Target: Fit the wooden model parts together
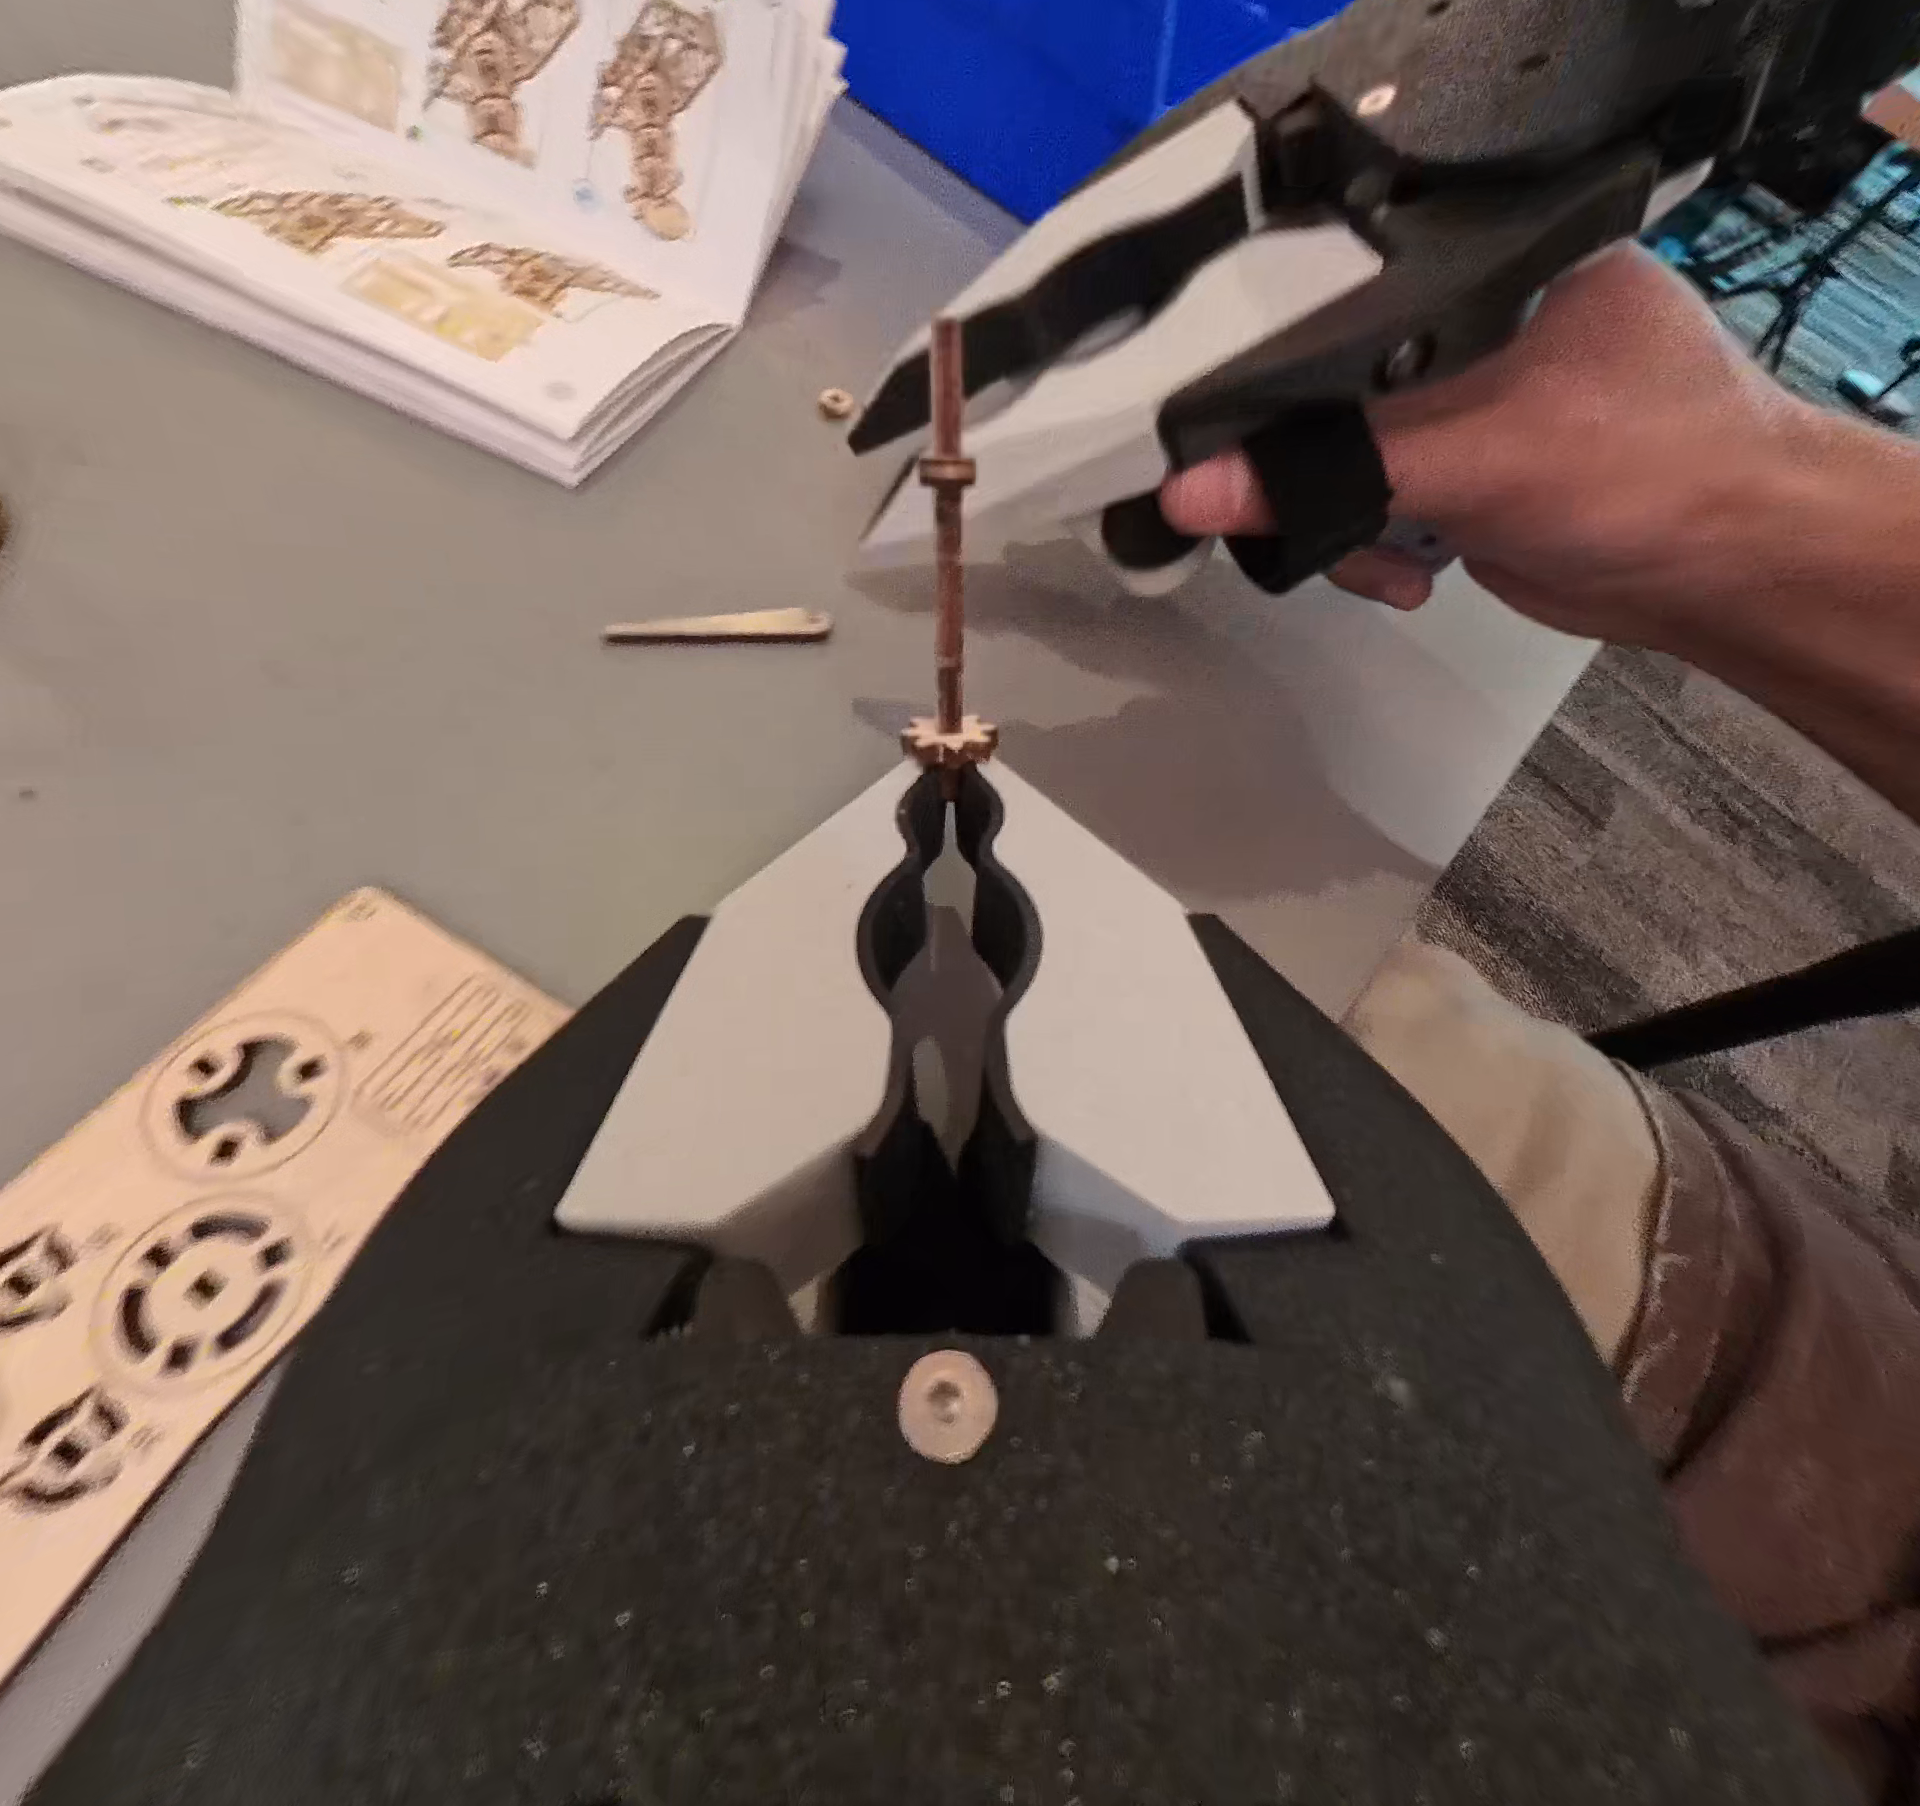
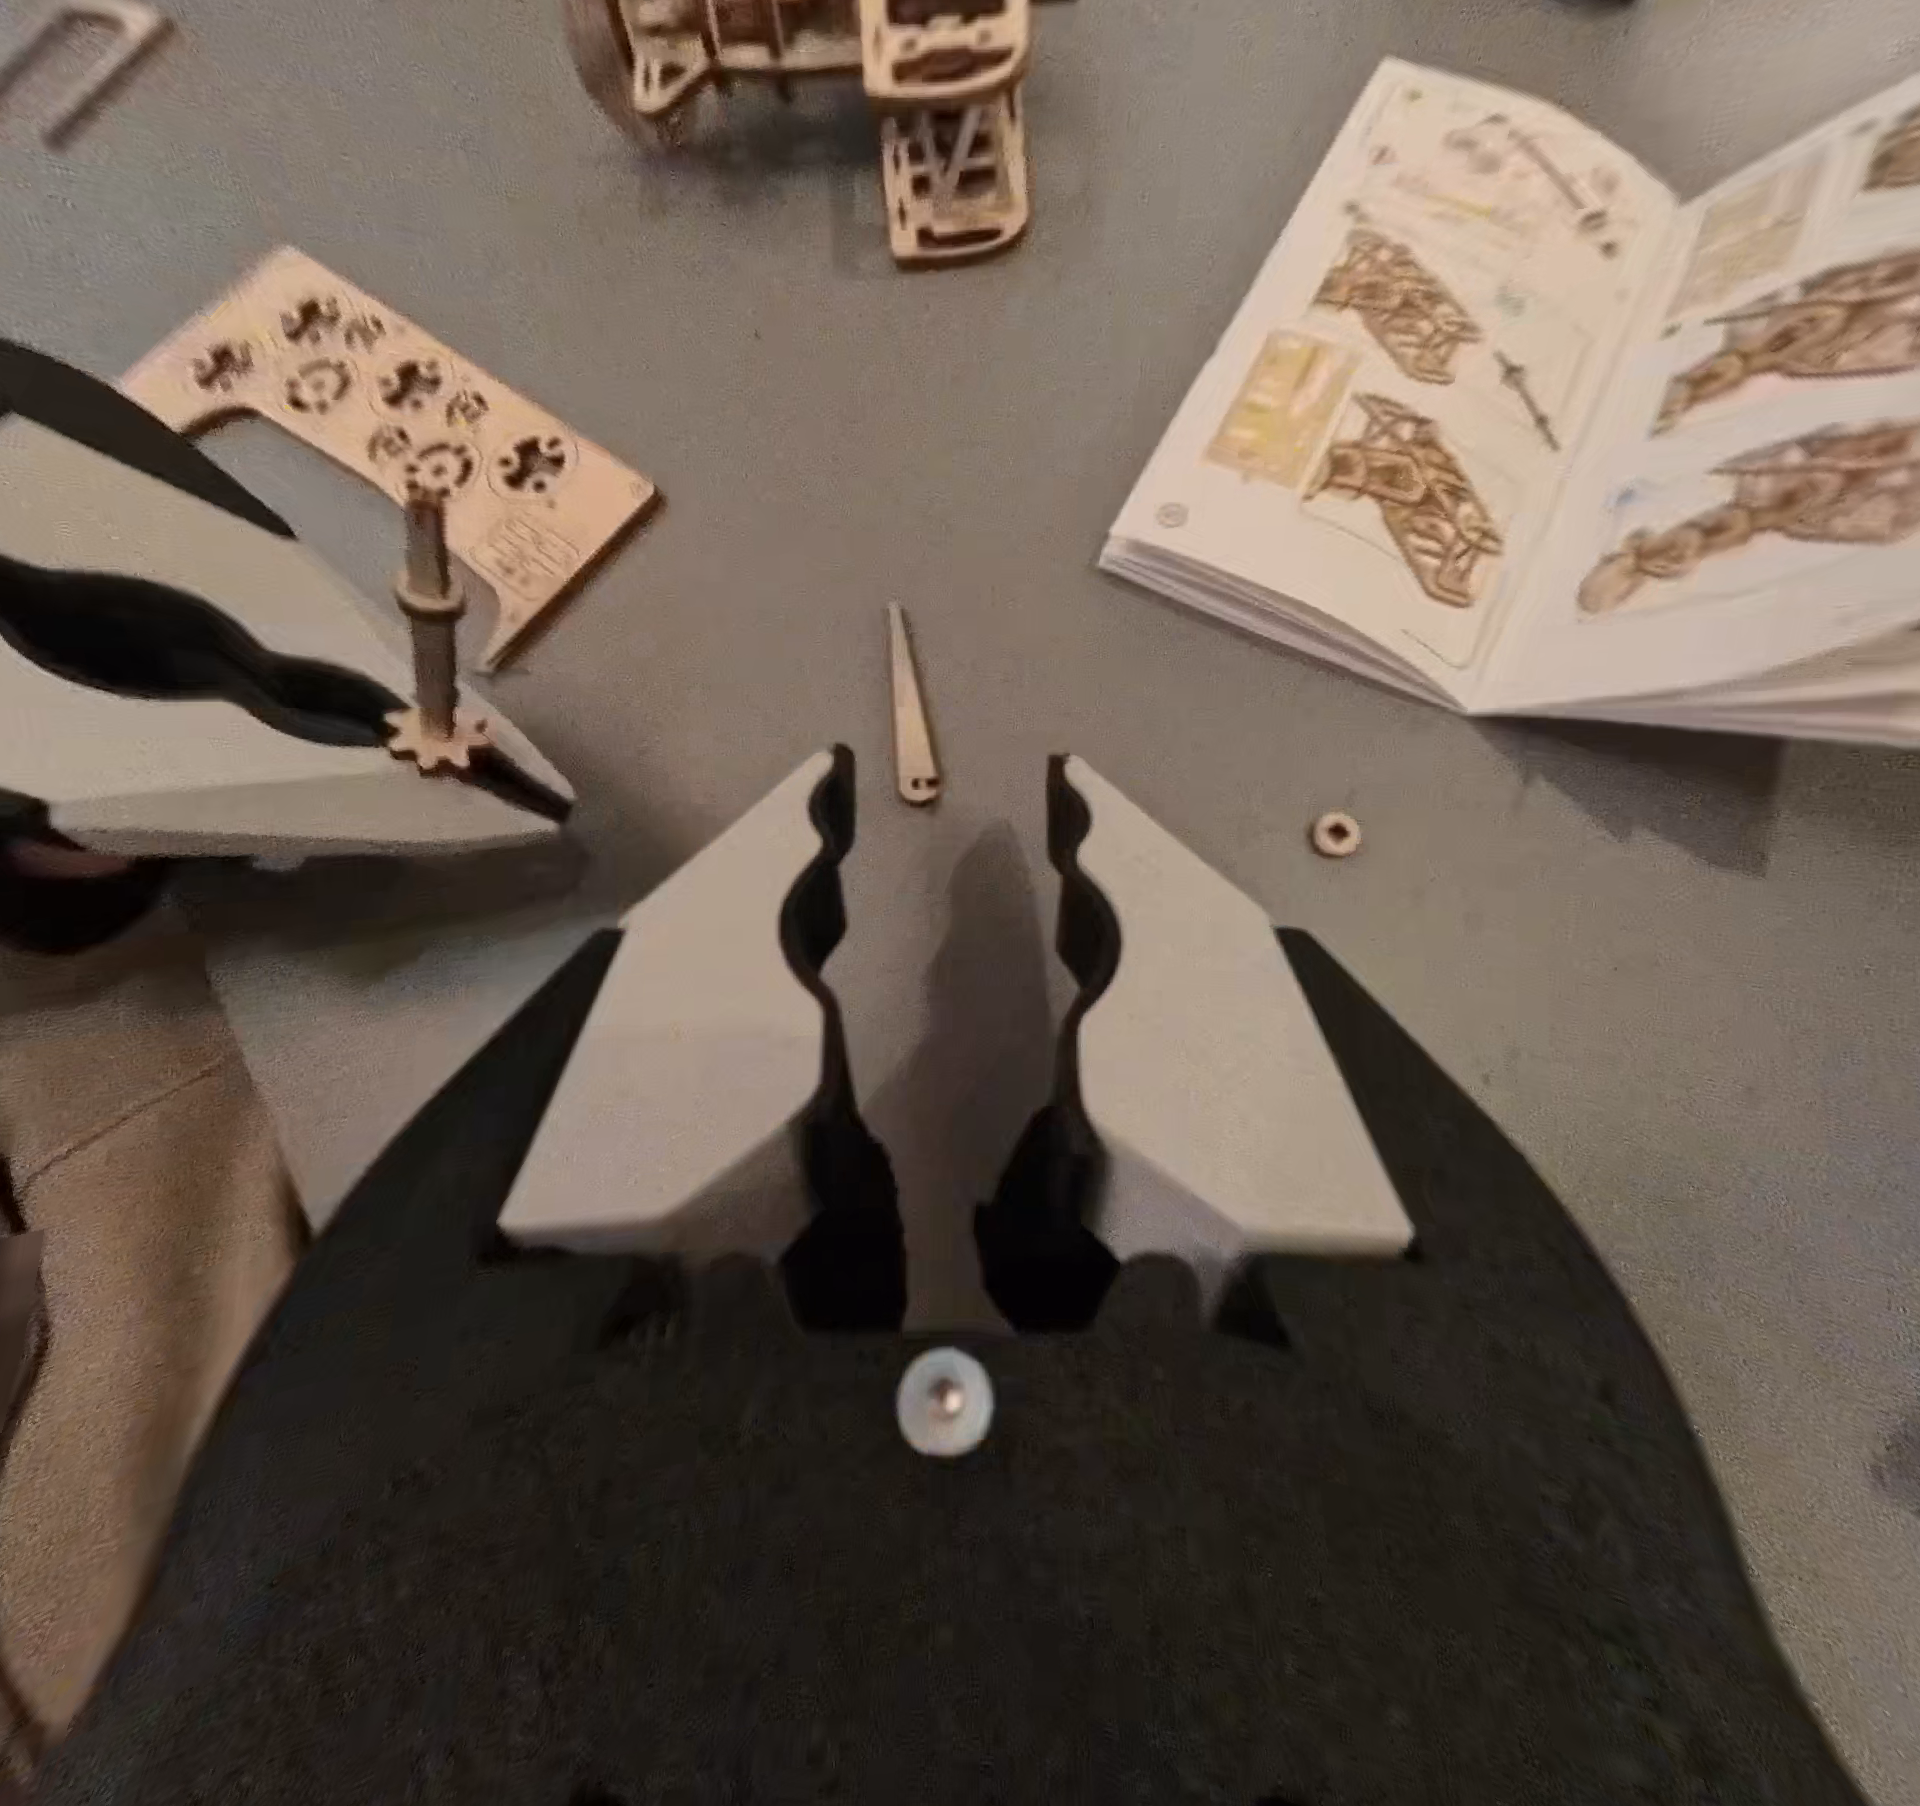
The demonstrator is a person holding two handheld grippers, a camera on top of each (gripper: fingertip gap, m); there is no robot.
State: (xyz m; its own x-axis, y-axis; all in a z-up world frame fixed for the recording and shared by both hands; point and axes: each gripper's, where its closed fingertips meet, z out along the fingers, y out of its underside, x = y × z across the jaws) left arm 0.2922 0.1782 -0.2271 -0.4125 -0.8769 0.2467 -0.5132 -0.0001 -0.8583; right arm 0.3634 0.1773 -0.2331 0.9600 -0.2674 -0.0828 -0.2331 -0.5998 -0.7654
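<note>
My left gripper (image 1: pixel 951 788) is shut on a thin wooden axle (image 1: pixel 948 551) that stands upright from its tips, with a small gear (image 1: pixel 948 743) just above the fingertips and a small collar (image 1: pixel 945 470) higher up. It also shows at the left of the right wrist view (image 2: pixel 520 785), holding the axle (image 2: pixel 428 603) and gear (image 2: pixel 438 733). My right gripper (image 2: pixel 951 769) is open and empty above the table, and shows in the left wrist view (image 1: pixel 868 489) right behind the axle's upper part. A wooden wedge piece (image 2: pixel 911 712) lies just ahead of its tips. A small wooden ring (image 2: pixel 1335 834) lies to its right.
An open instruction booklet (image 2: pixel 1507 426) lies at the right. A wooden parts sheet (image 2: pixel 416 426) lies at the left, and a partly built wooden model (image 2: pixel 831 63) stands farther back. A blue bin (image 1: pixel 1039 21) stands beyond the booklet (image 1: pixel 416 177). The table edge (image 1: pixel 1455 873) runs near my right hand. Both grippers' tips are roughly 20 cm from the partly built wooden model (image 2: pixel 831 63).
</note>
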